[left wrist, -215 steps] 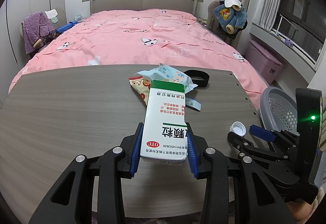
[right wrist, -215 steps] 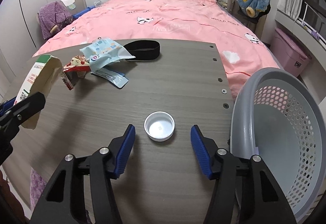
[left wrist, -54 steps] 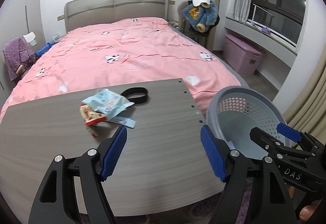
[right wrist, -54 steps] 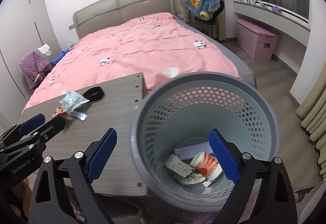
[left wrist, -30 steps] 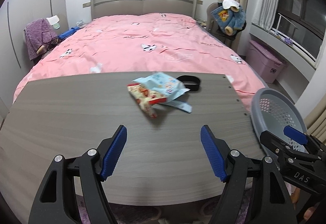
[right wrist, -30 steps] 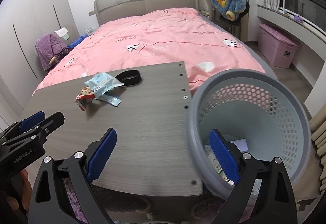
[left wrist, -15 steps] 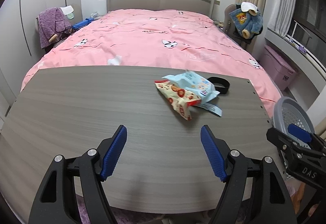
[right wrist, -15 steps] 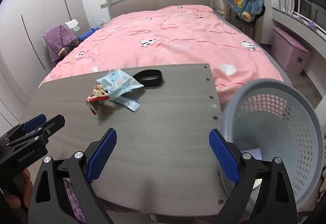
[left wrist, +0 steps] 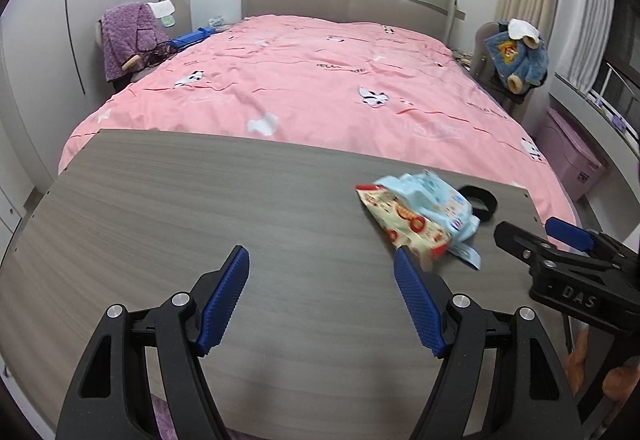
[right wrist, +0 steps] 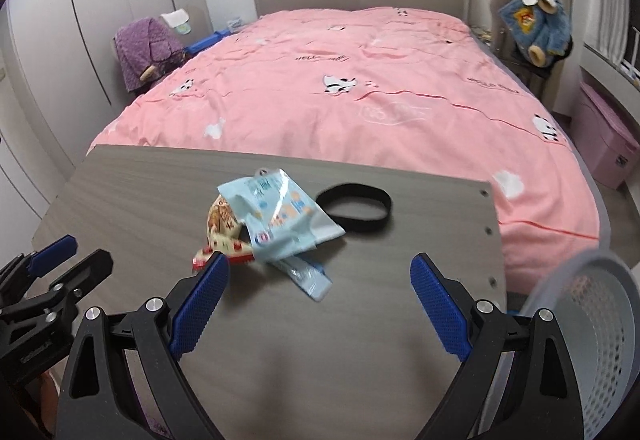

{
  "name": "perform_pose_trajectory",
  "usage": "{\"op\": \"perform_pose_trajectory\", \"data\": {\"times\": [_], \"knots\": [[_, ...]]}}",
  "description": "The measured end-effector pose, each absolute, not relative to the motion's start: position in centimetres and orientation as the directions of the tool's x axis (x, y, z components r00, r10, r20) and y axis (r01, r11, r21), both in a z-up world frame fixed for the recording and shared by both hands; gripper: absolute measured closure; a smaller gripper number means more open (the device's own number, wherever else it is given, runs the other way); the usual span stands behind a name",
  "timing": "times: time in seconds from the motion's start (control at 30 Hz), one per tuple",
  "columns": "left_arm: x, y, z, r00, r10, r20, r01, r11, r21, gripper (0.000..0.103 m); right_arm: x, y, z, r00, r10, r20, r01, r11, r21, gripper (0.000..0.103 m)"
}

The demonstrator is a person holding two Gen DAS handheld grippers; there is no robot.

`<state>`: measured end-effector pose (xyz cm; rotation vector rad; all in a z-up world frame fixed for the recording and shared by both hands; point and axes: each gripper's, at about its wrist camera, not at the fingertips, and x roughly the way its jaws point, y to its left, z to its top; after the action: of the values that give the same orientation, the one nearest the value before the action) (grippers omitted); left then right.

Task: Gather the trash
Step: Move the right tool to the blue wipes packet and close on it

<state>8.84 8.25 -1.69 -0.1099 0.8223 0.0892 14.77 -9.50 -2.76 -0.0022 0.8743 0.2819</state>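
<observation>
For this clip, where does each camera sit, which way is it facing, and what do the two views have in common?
Left wrist: mounted on the left gripper, above the table, facing the bed; its open blue pads frame bare tabletop, and the right gripper intrudes at the right edge.
Right wrist: mounted on the right gripper, aimed at the wrappers; the left gripper shows at lower left, the basket at lower right.
Shared: table, bed, wrappers, black band and chair with blue jacket.
</observation>
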Motion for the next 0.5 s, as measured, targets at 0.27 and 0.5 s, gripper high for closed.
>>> {"op": "perform_pose_trajectory", "data": {"times": [0.27, 0.5], "knots": [[10.7, 9.5, -1.9, 0.666, 0.039, -0.745, -0.152, 0.985, -0.085, 0.031, 18.1, -8.0, -4.1, 0.552, 0.251, -0.795, -0.27, 0.956, 0.115, 0.013], [11.7, 10.3, -2.5, 0.655, 0.04, -0.755, -0.166, 0.982, -0.092, 0.031, 19.7, -7.1, -4.8, 0.529, 0.249, -0.811, -0.292, 0.951, 0.102, 0.013]]}}
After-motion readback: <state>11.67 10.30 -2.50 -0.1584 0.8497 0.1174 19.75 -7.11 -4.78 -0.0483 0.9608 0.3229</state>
